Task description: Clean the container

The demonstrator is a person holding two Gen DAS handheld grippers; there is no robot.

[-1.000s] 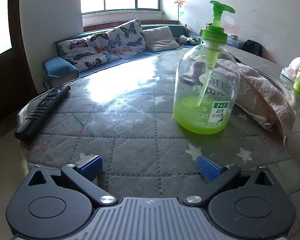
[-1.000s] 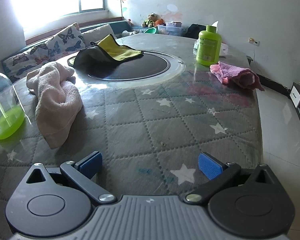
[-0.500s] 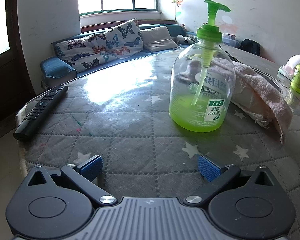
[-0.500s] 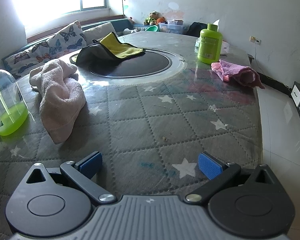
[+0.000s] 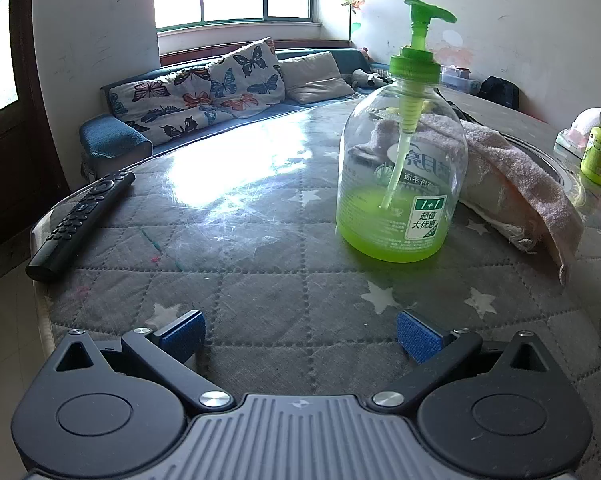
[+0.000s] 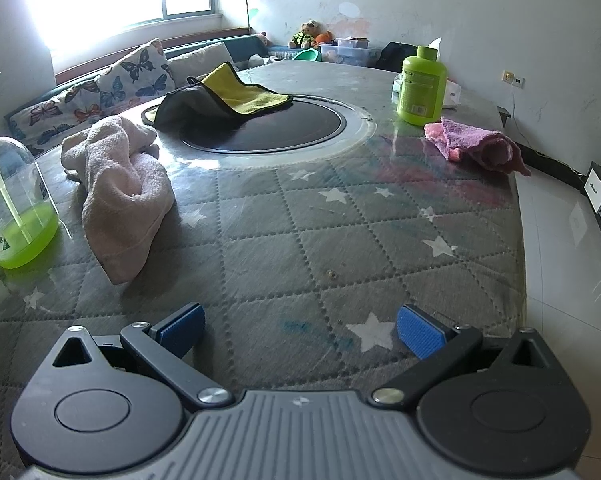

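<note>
Quilted table (image 5: 260, 280) holds a soap bottle (image 5: 398, 184) with a towel (image 6: 120, 192) beside it; both grippers, left gripper (image 5: 298, 330) and right gripper (image 6: 298, 328), gape empty, likely approaching to grasp.

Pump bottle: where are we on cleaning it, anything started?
Done: nothing visible. The pump bottle stands untouched on the table, the pale pink towel heaped beside it. In hand: nothing; left gripper and right gripper are both open and empty. Left: take the bottle, fetch a cloth, wipe.
</note>
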